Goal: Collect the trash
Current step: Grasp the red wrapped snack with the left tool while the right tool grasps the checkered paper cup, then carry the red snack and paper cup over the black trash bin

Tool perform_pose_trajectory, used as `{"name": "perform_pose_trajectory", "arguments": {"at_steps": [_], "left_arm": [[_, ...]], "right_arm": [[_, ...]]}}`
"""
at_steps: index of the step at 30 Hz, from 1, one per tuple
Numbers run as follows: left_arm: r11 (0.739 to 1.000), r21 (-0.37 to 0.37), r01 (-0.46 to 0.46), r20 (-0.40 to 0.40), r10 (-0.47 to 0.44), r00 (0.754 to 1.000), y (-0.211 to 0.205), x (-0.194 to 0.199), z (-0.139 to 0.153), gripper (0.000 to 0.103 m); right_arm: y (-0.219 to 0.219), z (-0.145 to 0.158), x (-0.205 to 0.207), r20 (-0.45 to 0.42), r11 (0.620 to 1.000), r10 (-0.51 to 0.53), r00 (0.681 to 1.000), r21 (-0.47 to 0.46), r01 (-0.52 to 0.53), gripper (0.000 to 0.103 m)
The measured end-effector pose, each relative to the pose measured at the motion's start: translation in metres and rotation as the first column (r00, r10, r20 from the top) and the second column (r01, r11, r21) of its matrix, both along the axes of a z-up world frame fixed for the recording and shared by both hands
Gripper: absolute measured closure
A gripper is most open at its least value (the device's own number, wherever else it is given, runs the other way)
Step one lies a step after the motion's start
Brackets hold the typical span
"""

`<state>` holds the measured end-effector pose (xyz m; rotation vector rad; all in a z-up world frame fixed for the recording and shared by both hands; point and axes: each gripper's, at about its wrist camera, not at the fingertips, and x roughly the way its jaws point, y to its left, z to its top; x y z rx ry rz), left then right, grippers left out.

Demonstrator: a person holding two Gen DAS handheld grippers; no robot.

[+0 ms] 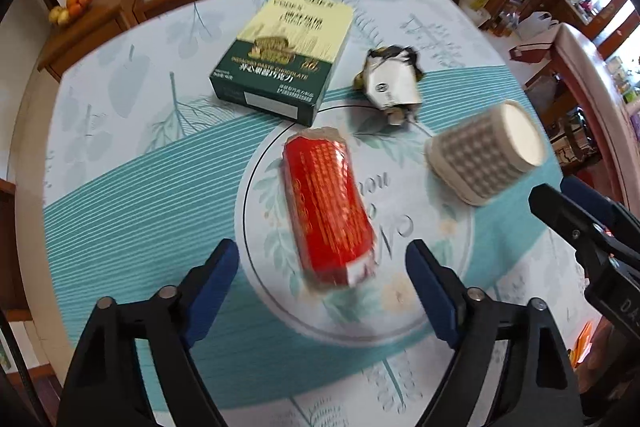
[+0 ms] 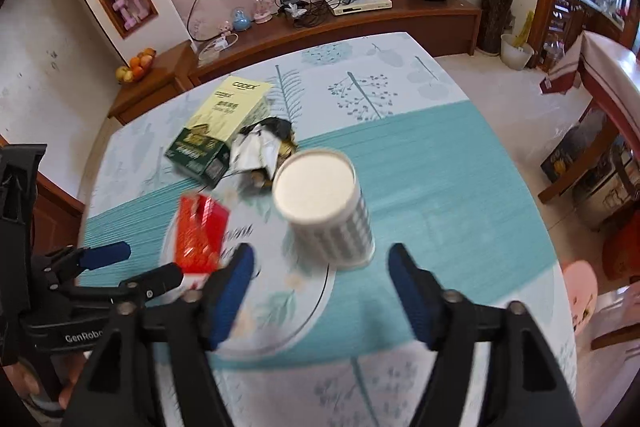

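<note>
A red foil-wrapped pack (image 1: 326, 211) (image 2: 200, 231) lies flat on the table, its near end between the tips of my open left gripper (image 1: 322, 267) (image 2: 140, 263); the pads stand clear of it. A white paper cup (image 1: 484, 155) (image 2: 328, 203) with a grey check pattern stands upright just beyond my open right gripper (image 2: 322, 267) (image 1: 560, 193), untouched. Farther back lie a green and cream chocolate box (image 1: 284, 55) (image 2: 220, 131) and a crumpled silver wrapper (image 1: 392, 79) (image 2: 260, 147) beside it.
The table wears a teal and white leaf-print cloth (image 1: 120, 187) (image 2: 440, 167). A wooden sideboard (image 2: 360, 23) with cables and devices runs behind it. A small white bin (image 2: 516, 51) stands on the floor at the far right, a pink stool (image 2: 580, 291) near the table's right edge.
</note>
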<state>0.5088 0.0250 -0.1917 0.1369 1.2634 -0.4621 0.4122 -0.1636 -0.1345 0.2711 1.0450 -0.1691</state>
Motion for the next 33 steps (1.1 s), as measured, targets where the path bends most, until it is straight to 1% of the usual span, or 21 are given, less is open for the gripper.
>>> {"name": "perform_pose_trajectory", "arguments": {"at_steps": [3,9,11,12,13,14,15,18,20,21,22,27,33], "left_arm": [[1.0,-0.003,-0.015,-0.035,0.015,0.999,-0.004,0.015,-0.014,0.025],[1.0,0.007,-0.014,-0.056,0.015,0.998,-0.012,0.029,-0.031,0.028],[1.0,0.011,-0.015,-0.062,0.016,0.998,-0.013,0.032,-0.036,0.035],[1.0,0.014,-0.014,-0.068,0.015,0.998,-0.014,0.033,-0.038,0.043],[1.0,0.011,-0.013,-0.077,0.014,0.997,-0.012,0.033,-0.04,0.052],[1.0,-0.01,-0.013,-0.091,0.012,0.996,-0.012,0.034,-0.043,0.057],[1.0,-0.025,-0.013,-0.094,0.01,0.996,-0.011,0.034,-0.043,0.06],[1.0,-0.027,-0.001,-0.054,-0.001,0.999,-0.011,0.029,-0.039,0.062],[0.999,-0.043,0.007,-0.045,-0.009,0.999,-0.011,0.025,-0.035,0.063],[0.999,-0.049,0.008,-0.041,-0.01,0.999,-0.01,0.023,-0.032,0.064],[0.999,-0.051,0.009,-0.038,-0.01,0.999,-0.011,0.021,-0.03,0.064],[0.997,-0.072,0.011,-0.031,-0.013,0.999,-0.011,0.004,-0.016,0.066],[0.996,-0.088,0.028,-0.011,-0.029,1.0,-0.006,-0.028,0.007,0.067]], "right_arm": [[0.001,-0.011,0.016,-0.011,1.0,0.015,1.0,-0.015,-0.015,0.031],[0.001,-0.029,0.035,-0.023,0.997,0.018,1.0,-0.075,-0.019,0.031],[0.001,-0.033,0.038,-0.02,0.996,0.018,1.0,-0.082,-0.019,0.031],[0.001,-0.035,0.039,-0.023,0.996,0.016,1.0,-0.084,-0.018,0.032],[0.0,-0.037,0.039,-0.026,0.996,0.009,1.0,-0.085,-0.012,0.034],[0.0,-0.039,0.04,-0.031,0.997,0.006,0.999,-0.08,-0.008,0.042],[-0.001,-0.038,0.038,-0.023,0.997,0.0,1.0,-0.077,-0.002,0.043],[-0.001,-0.037,0.033,-0.016,0.999,-0.009,1.0,-0.045,0.008,0.045],[0.0,-0.036,0.028,-0.012,1.0,-0.017,1.0,-0.023,0.017,0.046],[-0.001,-0.036,0.024,-0.01,1.0,-0.024,1.0,-0.005,0.024,0.052],[-0.001,-0.036,0.02,-0.008,1.0,-0.027,1.0,0.009,0.027,0.052],[0.002,-0.031,-0.006,0.001,0.997,-0.042,0.999,0.062,0.042,0.053],[0.008,-0.02,-0.044,0.02,0.995,-0.042,0.999,0.097,0.039,0.053]]}}
